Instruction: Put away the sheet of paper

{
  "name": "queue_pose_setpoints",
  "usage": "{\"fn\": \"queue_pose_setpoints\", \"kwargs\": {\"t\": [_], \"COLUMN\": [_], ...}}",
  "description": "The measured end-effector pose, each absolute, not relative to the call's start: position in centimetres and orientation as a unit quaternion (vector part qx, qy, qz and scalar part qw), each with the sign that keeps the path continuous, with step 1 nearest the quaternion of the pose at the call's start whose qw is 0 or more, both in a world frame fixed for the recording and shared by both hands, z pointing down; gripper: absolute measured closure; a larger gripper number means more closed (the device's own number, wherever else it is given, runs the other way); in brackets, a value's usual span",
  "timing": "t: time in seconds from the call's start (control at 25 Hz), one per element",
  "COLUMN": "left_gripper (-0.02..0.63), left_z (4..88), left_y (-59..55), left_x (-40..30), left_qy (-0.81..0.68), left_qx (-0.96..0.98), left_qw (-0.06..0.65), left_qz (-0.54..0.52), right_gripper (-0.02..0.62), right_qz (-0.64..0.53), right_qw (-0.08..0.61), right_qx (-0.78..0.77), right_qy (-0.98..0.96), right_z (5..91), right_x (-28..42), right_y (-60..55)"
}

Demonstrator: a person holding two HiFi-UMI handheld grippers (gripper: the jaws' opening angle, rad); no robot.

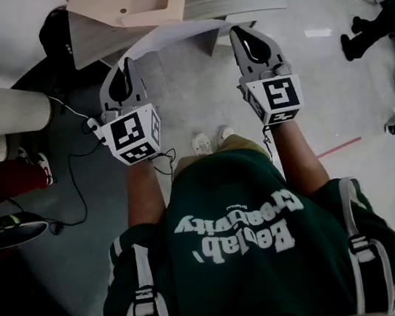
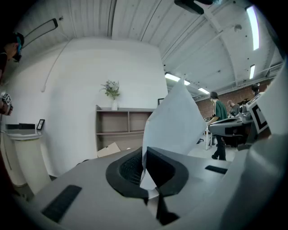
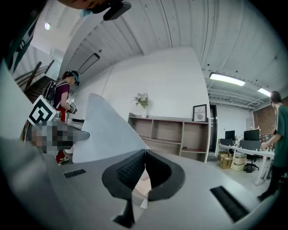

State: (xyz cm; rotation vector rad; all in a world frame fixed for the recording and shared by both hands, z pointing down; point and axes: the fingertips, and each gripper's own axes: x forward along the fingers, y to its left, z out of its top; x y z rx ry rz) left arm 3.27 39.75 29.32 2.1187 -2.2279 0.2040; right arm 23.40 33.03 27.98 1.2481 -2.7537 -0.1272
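Note:
A white sheet of paper (image 1: 171,35) hangs in the air between my two grippers, just in front of a shelf unit. My left gripper (image 1: 124,62) is shut on the sheet's left edge, and my right gripper (image 1: 243,33) is shut on its right edge. In the left gripper view the sheet of paper (image 2: 176,117) rises up and to the right from the closed left gripper (image 2: 145,156). In the right gripper view the sheet of paper (image 3: 106,131) spreads to the left from the closed right gripper (image 3: 145,156). Both grippers point roughly level toward the shelf.
The wooden shelf unit (image 2: 120,130) stands against the white wall ahead, with a plant in a vase (image 2: 112,92) on top and a cardboard box (image 2: 108,149) leaning at its foot. A white ribbed cylinder (image 1: 4,111) and floor cables (image 1: 75,189) lie to the left. People (image 1: 374,26) stand at the right.

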Motion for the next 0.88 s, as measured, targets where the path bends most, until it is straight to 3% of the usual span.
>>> {"fn": "queue_pose_setpoints", "kwargs": {"t": [0.88], "left_gripper": [0.588], "left_z": [28.8], "left_y": [39.3], "left_x": [2.3], "left_qy": [-0.716], "left_qx": [0.694], "left_qw": [0.027], "left_qz": [0.071], "right_gripper": [0.561], "right_qz": [-0.042], "right_qw": [0.051], "right_qx": [0.386], "right_qy": [-0.920], "right_z": [28.4], "right_x": [21.7], "right_y": [33.2]}}
